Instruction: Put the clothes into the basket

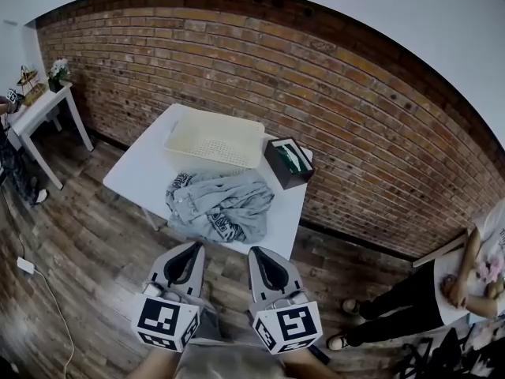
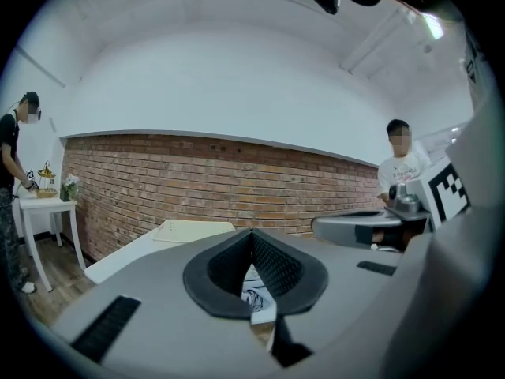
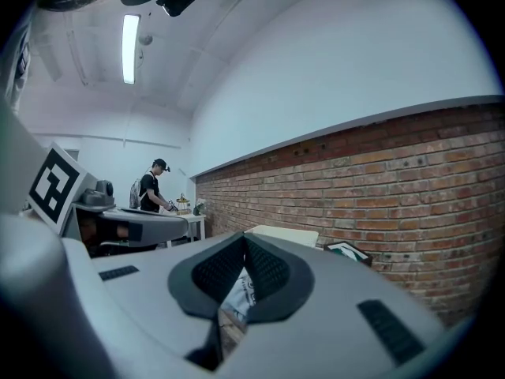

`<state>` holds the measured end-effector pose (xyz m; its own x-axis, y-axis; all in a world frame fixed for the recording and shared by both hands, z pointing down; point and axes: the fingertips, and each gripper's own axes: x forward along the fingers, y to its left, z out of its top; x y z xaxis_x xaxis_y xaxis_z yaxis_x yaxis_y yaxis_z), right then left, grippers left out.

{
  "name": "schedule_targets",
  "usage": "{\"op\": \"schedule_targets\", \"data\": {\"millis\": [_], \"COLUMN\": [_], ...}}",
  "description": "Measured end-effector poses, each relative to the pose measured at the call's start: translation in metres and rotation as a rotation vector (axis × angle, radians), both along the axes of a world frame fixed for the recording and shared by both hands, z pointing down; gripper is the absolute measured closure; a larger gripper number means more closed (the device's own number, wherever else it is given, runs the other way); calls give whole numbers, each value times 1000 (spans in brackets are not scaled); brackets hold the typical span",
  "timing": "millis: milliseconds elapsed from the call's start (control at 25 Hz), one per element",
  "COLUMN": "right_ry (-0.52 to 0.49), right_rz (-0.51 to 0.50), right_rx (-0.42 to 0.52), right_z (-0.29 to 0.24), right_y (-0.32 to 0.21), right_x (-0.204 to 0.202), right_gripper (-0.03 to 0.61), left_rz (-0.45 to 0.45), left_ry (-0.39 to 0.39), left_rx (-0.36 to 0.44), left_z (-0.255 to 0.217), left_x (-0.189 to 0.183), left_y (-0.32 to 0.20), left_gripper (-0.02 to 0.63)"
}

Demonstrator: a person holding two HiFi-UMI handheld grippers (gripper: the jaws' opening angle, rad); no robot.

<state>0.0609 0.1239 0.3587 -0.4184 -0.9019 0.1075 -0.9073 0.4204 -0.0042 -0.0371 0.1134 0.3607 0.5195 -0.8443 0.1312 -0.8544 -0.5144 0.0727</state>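
Beside right gripper (image 1: 256,253), left gripper (image 1: 195,247) level.

white desk (image 1: 130,172) before a red-brown brick wall (image 1: 355,109) lined with pale mortar. on the desk: cream basket (image 1: 215,139) dotted with fine holes; pale grey clothes (image 1: 225,200) with black-and-white print; dark brown box (image 1: 278,169), green and white inside. around the desk, weathered brown plank floor (image 1: 87,235). light grey left hand-held gripper (image 1: 192,247) and right hand-held gripper (image 1: 258,252), with black ribbed pads (image 2: 276,268) and black-and-white square markers (image 1: 163,322).
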Motion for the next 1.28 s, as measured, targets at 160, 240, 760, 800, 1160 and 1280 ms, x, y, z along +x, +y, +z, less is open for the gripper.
{"op": "schedule_targets", "data": {"millis": [160,240,760,800,1160,1280], "right_ry": [11,23,42,42,-14,-54], "right_rz": [2,2,50,58,161,196], "right_rx": [-20,-29,-111,-118,-184,-220], "right_z": [9,11,38,41,72,82], "right_y": [-34,-51,-122,-126,-169,-181], "right_x": [-5,-6,-13,-13,4,11], "right_gripper": [572,572,572,572,572,571], "left_rz": [9,12,72,83,174,187], "left_ry": [-1,2,-21,-22,-57,-52], "left_rx": [-18,-26,-125,-134,-215,-241], "left_z": [8,10,40,43,79,89], "left_x": [-1,-3,-15,-15,-13,-14], "left_y": [-35,-53,-127,-132,-179,-194], "left_gripper": [604,604,604,604,604,604]}}
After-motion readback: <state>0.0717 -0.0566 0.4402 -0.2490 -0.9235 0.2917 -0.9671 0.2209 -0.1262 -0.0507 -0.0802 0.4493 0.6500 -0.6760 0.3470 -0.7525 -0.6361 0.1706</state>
